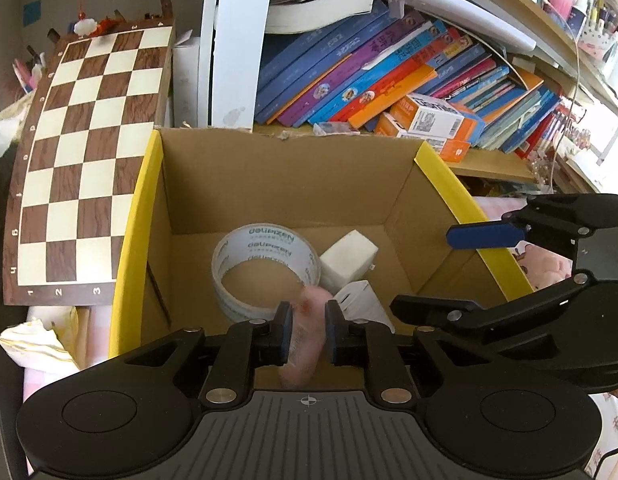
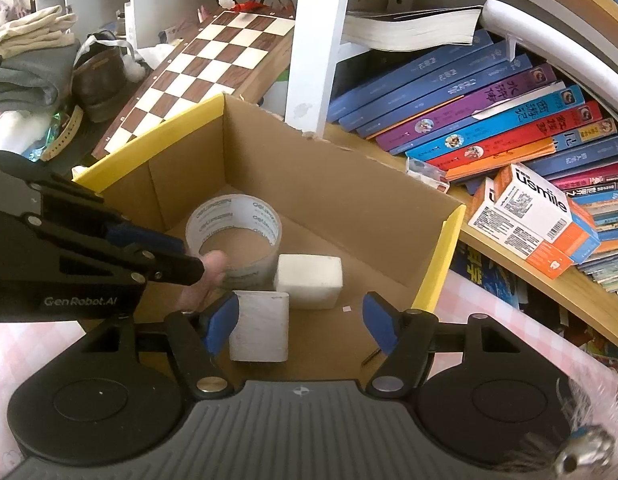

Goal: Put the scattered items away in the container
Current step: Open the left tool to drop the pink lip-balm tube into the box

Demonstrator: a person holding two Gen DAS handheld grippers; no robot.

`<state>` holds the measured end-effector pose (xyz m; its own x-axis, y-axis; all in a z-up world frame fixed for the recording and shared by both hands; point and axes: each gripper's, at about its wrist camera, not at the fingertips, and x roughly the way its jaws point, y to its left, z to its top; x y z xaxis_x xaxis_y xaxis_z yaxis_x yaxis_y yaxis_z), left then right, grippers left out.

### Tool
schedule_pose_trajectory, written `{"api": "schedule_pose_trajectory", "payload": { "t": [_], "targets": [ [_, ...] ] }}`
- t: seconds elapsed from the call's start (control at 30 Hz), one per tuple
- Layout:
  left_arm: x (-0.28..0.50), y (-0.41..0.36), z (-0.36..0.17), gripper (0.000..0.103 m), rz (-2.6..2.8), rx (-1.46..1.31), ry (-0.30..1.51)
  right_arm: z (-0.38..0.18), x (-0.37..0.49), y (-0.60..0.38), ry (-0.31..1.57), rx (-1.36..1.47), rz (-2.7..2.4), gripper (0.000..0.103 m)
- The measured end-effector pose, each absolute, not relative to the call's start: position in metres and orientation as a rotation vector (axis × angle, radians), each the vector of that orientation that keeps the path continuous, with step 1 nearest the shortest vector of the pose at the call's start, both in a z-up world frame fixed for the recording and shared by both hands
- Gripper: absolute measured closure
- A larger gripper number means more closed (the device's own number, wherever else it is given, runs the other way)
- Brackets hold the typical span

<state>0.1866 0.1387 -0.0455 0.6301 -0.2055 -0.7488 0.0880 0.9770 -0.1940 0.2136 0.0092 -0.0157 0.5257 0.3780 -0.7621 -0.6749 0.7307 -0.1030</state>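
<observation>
Down the left wrist view first: your left gripper hangs over the near part of the cardboard box, tongs narrow, and a blurred pink soft item sits between the pads. Whether the pads pinch it or have just let go, you cannot tell. Its long axis runs near to far along the fingers, far end pointing toward the tape roll. A white block and a white box lie right of the roll on the box floor. Your right gripper hovers at the right yellow rim.

Right wrist view: your right gripper stands wide, holding nothing, above the white box. The tape roll lies flat, hole up. The pink item pokes from your left gripper, low inside the box, so a drop would land it inside.
</observation>
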Motion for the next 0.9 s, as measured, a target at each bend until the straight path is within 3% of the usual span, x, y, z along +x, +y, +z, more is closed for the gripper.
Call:
{"api": "schedule_pose_trajectory", "payload": {
  "t": [0.27, 0.43, 0.57, 0.77, 0.9],
  "targets": [
    [0.176, 0.142, -0.041, 0.052, -0.139, -0.149, 0.863, -0.01, 0.206, 0.0, 0.785, -0.395, 0.634, 0.03],
    [0.165, 0.143, -0.034, 0.05, -0.128, -0.162, 0.84, -0.006, 0.199, -0.005, 0.784, -0.377, 0.626, 0.029],
    [0.157, 0.141, -0.026, 0.04, -0.108, -0.144, 0.821, 0.0, 0.19, -0.009, 0.775, -0.369, 0.622, 0.027],
    [0.141, 0.145, -0.013, 0.027, -0.068, -0.183, 0.757, 0.011, 0.177, -0.017, 0.75, -0.36, 0.596, 0.015],
    [0.131, 0.145, -0.009, 0.025, -0.043, -0.184, 0.745, 0.016, 0.167, -0.023, 0.744, -0.354, 0.579, 0.011]
  ]
}}
